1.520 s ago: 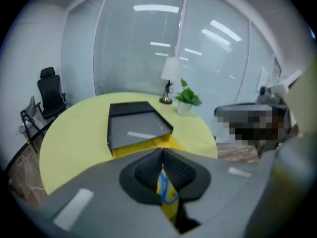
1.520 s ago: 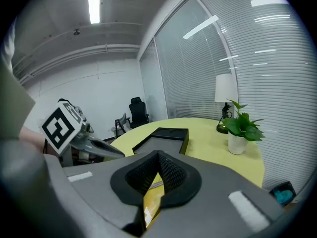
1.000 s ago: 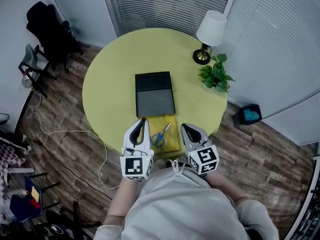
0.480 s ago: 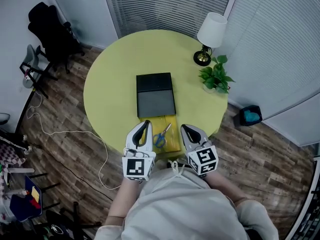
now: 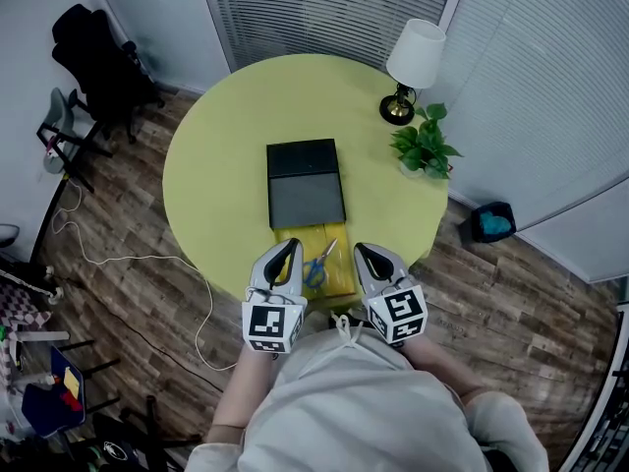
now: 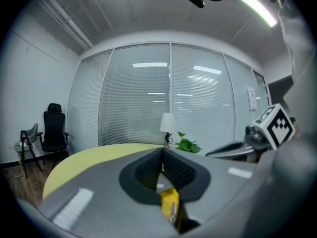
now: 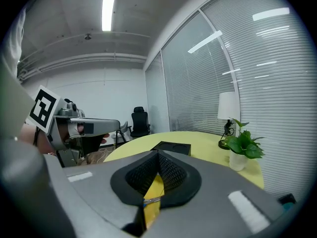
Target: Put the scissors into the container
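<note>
Blue-handled scissors lie on a yellow sheet at the near edge of the round yellow-green table. The black rectangular container sits just beyond the sheet, in mid-table; the right gripper view shows it too. My left gripper hovers at the sheet's left edge and my right gripper at its right edge. The scissors lie between them, untouched. Both grippers are shut with nothing in them. The left gripper view shows closed jaws with the yellow sheet below.
A white-shaded lamp and a potted green plant stand at the table's far right edge. A black office chair stands on the wooden floor at the left. A cable trails across the floor there.
My left gripper has sunk a little and edged toward the yellow sheet. The right gripper and the scissors have stayed where they were.
</note>
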Demonstrator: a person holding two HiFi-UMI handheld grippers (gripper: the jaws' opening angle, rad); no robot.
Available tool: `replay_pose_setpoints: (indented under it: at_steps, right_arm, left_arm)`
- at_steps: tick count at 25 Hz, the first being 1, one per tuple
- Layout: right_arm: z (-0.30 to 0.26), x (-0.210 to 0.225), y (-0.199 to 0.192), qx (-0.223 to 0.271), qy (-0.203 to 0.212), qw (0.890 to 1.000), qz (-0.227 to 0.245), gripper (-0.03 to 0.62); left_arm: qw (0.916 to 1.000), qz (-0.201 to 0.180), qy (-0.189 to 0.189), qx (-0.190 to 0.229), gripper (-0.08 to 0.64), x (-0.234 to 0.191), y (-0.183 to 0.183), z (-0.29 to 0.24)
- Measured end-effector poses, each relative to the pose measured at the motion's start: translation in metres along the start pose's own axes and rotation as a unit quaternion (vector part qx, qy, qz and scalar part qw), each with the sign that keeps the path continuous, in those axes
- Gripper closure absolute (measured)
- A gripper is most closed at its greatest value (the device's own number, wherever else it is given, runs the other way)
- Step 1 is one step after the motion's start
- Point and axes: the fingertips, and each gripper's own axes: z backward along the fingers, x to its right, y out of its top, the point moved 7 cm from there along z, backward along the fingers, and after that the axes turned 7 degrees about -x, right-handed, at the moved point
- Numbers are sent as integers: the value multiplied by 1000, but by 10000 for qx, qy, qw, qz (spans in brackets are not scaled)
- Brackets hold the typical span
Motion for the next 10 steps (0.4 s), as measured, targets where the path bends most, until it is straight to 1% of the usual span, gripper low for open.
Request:
replay_pose_setpoints:
  at_steps: [10]
  right_arm:
    - [-4, -1, -2, -122, -17, 9999, 40, 592]
  left_arm:
    - [9999, -9, -60, -155, 554, 0, -7, -4]
